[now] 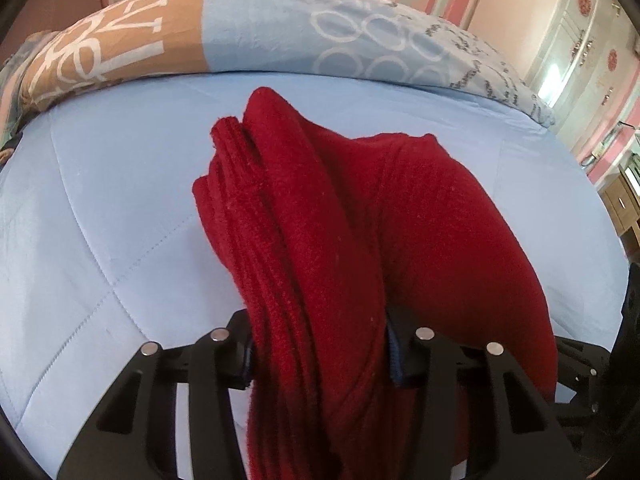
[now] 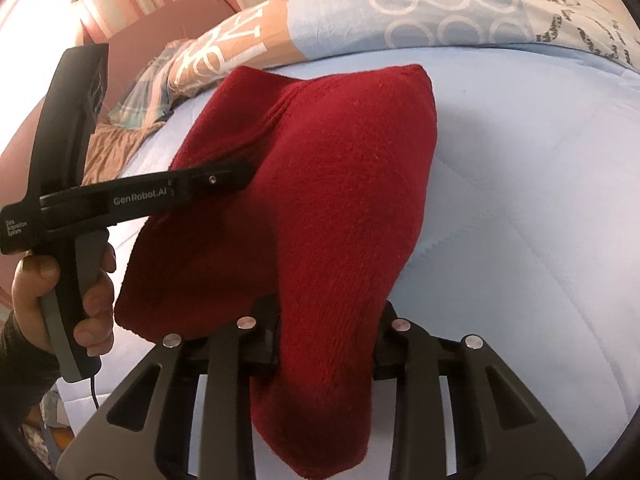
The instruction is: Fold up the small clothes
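Observation:
A dark red knitted garment (image 1: 340, 220) hangs bunched in thick folds above the light blue bed. In the left wrist view my left gripper (image 1: 320, 360) is shut on one bundled edge, and the cloth fills the gap between its pads. In the right wrist view my right gripper (image 2: 326, 344) is shut on another edge of the same garment (image 2: 340, 160), which drapes over and below its fingers. The left gripper's finger (image 2: 224, 178) reaches into the cloth from the left, held by a person's hand (image 2: 92, 300). The fingertips of both grippers are hidden in the fabric.
The quilted light blue bed cover (image 1: 100, 200) spreads under the garment (image 2: 520, 200). A rolled duvet in blue and brown (image 1: 260, 28) lies along the far edge by the striped wall. A wardrobe (image 1: 580, 52) and a wooden drawer unit (image 1: 620, 204) stand at the right.

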